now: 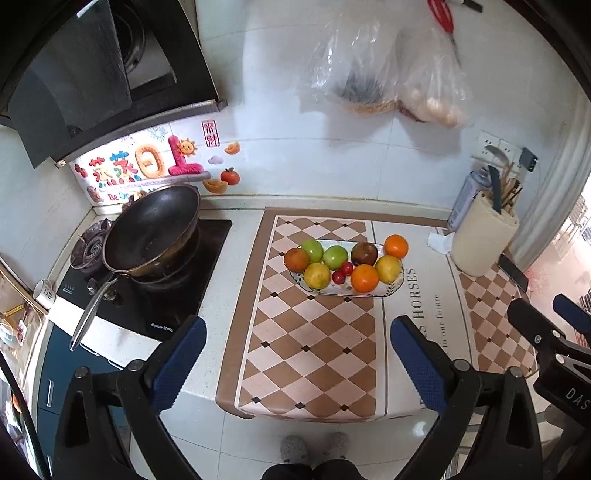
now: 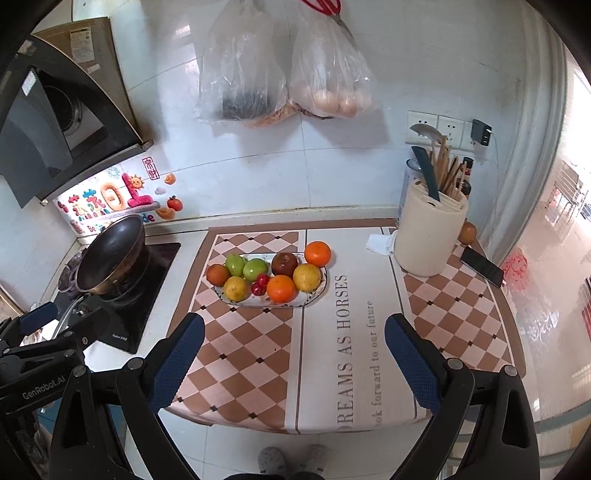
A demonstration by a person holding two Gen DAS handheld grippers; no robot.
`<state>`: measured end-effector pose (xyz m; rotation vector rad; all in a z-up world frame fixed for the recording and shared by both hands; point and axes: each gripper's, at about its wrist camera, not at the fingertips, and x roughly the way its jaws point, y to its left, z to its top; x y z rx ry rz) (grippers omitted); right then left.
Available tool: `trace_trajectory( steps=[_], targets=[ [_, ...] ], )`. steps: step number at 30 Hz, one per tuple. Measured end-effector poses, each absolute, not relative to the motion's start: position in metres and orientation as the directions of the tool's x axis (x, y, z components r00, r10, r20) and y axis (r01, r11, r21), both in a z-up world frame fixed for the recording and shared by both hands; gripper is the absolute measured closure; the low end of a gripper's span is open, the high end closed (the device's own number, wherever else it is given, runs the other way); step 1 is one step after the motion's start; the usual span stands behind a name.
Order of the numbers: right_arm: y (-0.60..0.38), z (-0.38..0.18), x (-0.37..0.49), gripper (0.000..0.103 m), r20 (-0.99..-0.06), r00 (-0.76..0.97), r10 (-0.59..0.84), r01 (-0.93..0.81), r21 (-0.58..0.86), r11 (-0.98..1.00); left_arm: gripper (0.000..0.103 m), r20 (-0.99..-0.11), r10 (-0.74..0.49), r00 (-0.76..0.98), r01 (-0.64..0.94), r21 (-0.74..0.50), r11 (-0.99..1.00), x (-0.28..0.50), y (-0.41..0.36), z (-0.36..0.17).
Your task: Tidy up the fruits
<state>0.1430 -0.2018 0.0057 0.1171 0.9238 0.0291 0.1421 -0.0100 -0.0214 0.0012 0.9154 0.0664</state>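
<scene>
Both grippers, left (image 1: 297, 363) & right (image 2: 294, 360): fingers wide, empty. Plate (image 2: 236, 301) holds approx 10 fruits.

1. The scissors (image 1: 443, 14) are cut off by the top edge in both views.
2. The contents of the dark-filled plastic bag (image 2: 242, 74) cannot be identified through the film.
3. The plate (image 1: 332, 291) is largely covered by fruit; only its rim is seen.
4. The person's legs (image 1: 314, 470) are cropped at the bottom edge.
5. The mat lettering (image 2: 347, 350) is partly cut off at the counter's front edge.
6. The round object (image 2: 468, 232) behind the utensil holder (image 2: 428, 236) is half hidden.
</scene>
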Motion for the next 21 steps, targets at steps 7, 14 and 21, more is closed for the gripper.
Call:
trace_trajectory(
  steps=[7, 14, 21],
  targets=[
    [-0.202, -0.029, 0.186, 0.003, -0.826, 0.561, 0.058, 0.038, 0.095, 0.995, 0.001, -0.810, 0.096, 0.579, -0.077, 0.062, 0.995, 0.176, -0.009, -0.045],
    [-0.201, -0.050, 0.209, 0.003, -0.844, 0.535, 0.046, 0.049, 0.085, 0.995, 0.001, -0.818, 0.113, 0.564, -0.094, 0.072, 0.993, 0.199, -0.005, -0.060],
    [-0.197, -0.056, 0.221, 0.003, -0.851, 0.524, 0.041, 0.041, 0.074, 0.996, 0.001, -0.818, 0.120, 0.562, -0.100, 0.077, 0.992, 0.209, -0.003, -0.064]
  ],
)
